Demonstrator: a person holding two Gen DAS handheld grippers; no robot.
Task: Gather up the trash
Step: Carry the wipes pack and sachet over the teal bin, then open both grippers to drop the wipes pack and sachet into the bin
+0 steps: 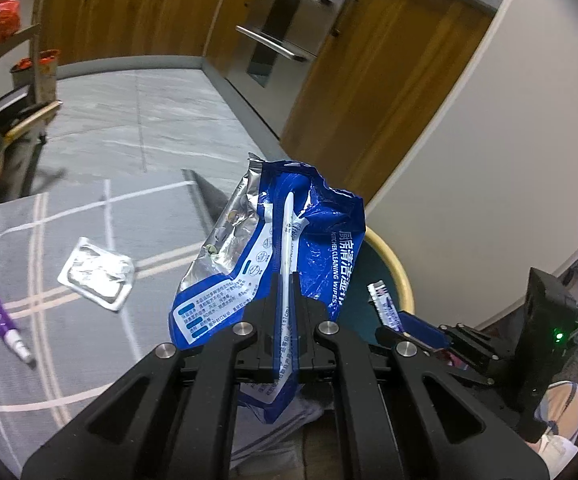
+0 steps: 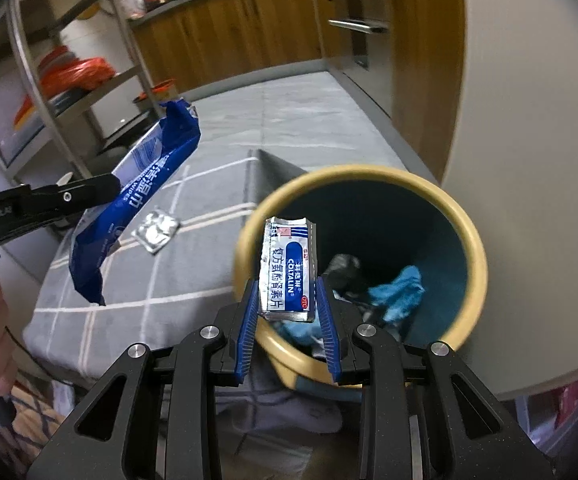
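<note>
My left gripper is shut on a crumpled blue kitchen-wipes packet and holds it in the air above the grey rug; the packet also shows in the right wrist view. My right gripper holds a small silver and blue medicine sachet between its blue pads, over the near rim of a bin with a yellow rim and teal inside. The bin holds blue and dark scraps. A silver blister pack and a purple tube lie on the rug.
The grey checked rug covers the floor. Wooden cabinets and an oven with bar handles stand behind. A metal shelf rack with orange bags is at the left. A white curved wall rises right of the bin.
</note>
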